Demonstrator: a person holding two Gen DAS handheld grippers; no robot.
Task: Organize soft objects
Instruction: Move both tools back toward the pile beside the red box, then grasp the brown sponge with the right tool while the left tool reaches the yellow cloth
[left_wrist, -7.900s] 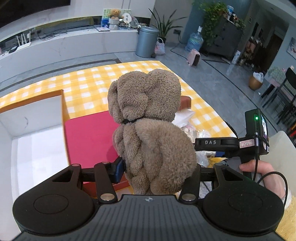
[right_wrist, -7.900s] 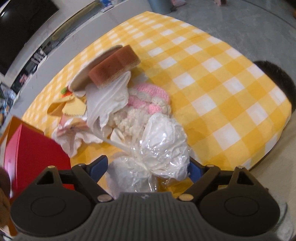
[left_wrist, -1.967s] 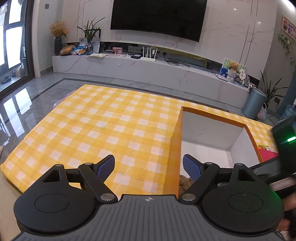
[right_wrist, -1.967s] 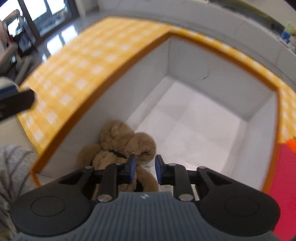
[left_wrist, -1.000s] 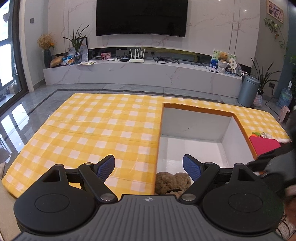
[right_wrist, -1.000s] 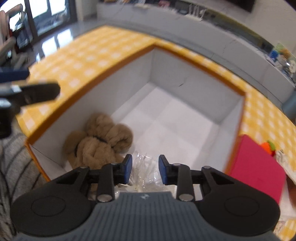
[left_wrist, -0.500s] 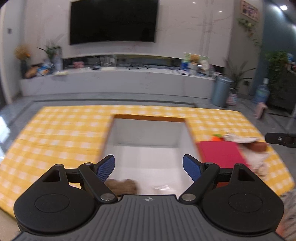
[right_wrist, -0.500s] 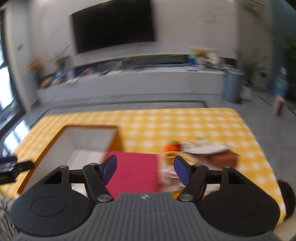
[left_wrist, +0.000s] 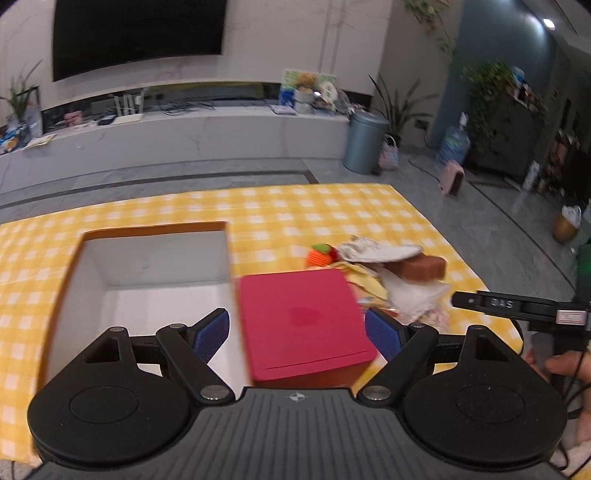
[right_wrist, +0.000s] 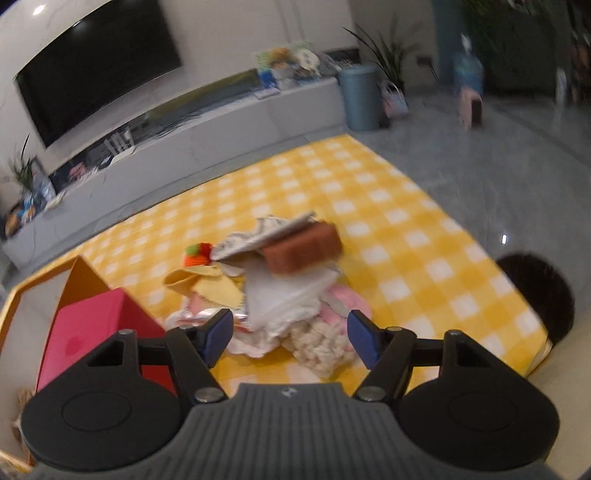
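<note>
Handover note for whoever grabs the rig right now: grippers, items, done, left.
Left gripper: open, empty, over the red box.
Right gripper: open, empty, facing the pile of soft items.
Done: none visible; the part of the white bin in view looks bare.
Left: brown sponge, orange toy, yellow cloth, white cloth, cream fluffy piece.

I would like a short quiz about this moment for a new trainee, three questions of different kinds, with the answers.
1. True or false: the jaws of the right gripper are shut on a cloth.
2. Which thing lies on top of the pile of soft things? A) brown sponge B) red lid C) white box
3. Fill in: the red lid lies to the ___ of the white box in the left wrist view.

Key: 1 false, both grippers are open and empty; 2 A, the brown sponge; 3 right.
</note>
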